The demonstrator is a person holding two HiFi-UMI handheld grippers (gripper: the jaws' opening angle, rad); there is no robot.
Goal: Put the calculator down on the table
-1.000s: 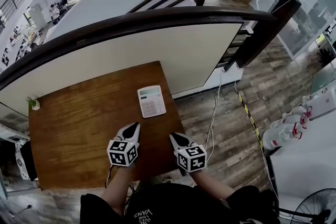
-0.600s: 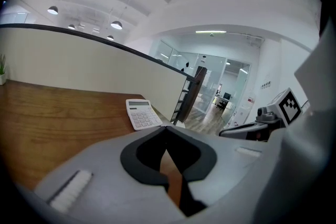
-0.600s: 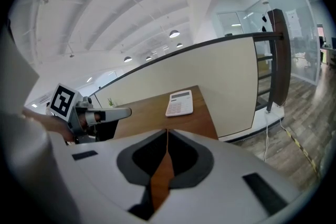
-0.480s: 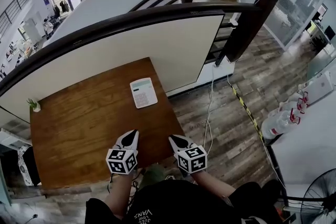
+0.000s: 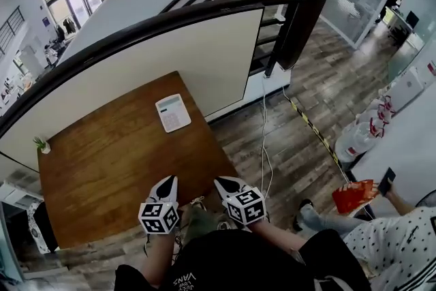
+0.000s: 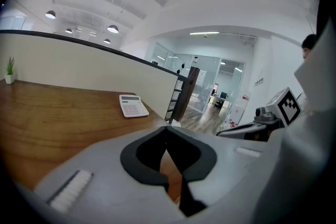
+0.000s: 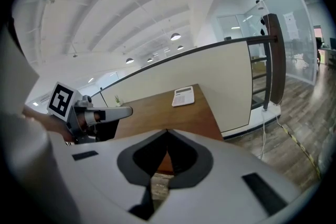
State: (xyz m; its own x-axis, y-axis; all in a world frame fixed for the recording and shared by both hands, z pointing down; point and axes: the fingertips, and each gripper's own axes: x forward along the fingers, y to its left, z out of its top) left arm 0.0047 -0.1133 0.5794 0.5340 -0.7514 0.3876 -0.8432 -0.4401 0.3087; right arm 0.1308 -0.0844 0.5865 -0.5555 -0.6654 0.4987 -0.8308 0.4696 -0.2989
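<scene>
Calculator (image 5: 173, 112) lies on the worktop's (image 5: 102, 160) far corner, long axis pointing away, well ahead of the nearer left gripper (image 5: 171, 179); right gripper (image 5: 218, 180) alongside, both with fingers closed and empty.

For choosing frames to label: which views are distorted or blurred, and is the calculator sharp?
Head view: the lens bows the railing into an arc; the calculator is small but sharp. Left gripper view: dark round corners, the left gripper soft close up, calculator clear. Right gripper view: same dark corners, right gripper soft, calculator small yet clear.
</scene>
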